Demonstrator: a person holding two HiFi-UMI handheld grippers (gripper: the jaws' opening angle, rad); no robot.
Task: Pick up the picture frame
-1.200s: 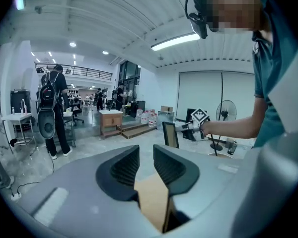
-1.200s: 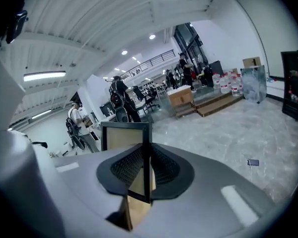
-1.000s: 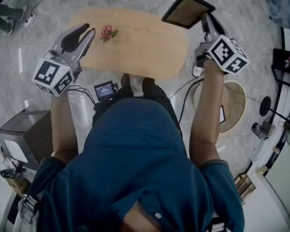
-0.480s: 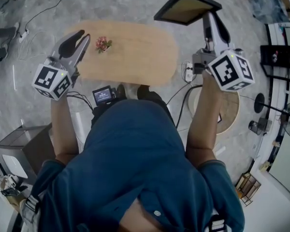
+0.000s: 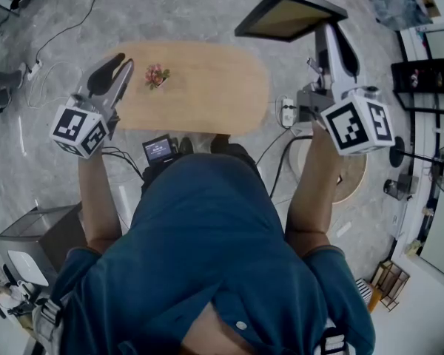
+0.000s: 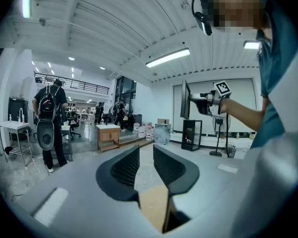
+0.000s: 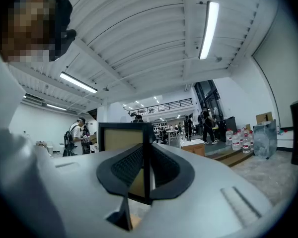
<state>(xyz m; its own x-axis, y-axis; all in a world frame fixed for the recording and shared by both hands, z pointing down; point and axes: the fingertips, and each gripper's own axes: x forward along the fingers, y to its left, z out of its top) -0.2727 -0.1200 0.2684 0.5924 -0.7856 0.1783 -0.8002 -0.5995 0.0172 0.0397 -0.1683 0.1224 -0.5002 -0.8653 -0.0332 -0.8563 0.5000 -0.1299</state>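
Nearest of all, the blue shirt (image 5: pixel 207 257) fills the lower head view. Out from it on the left, the left gripper (image 5: pixel 123 63) is held over the left end of the wooden table (image 5: pixel 207 95). In its own view its jaws are seen slightly parted, with nothing between them. A small flower sprig (image 5: pixel 156 75) is seen resting on the tabletop just beside that gripper, untouched.

Over on the right, the right gripper (image 5: pixel 333 34) is held high, and there it is: the picture frame (image 5: pixel 290 13) is pinched by its near edge. It is carried clear of the table, out past the far right corner and over the grey floor (image 5: pixel 207 6). In the right gripper view the dark rim is seen clamped squarely between the two jaws, with the tan panel standing up behind them.

The pick-up is judged to be essentially made, and the lift is the step in hand. With a one-edge hold, most of the frame's weight is hung out beyond the jaws. So the squeeze should be held firm, the wrist moved smoothly, and sudden swings avoided, lest the frame be pivoted or dropped. The idle left gripper could be brought under the free edge if sag is noticed.
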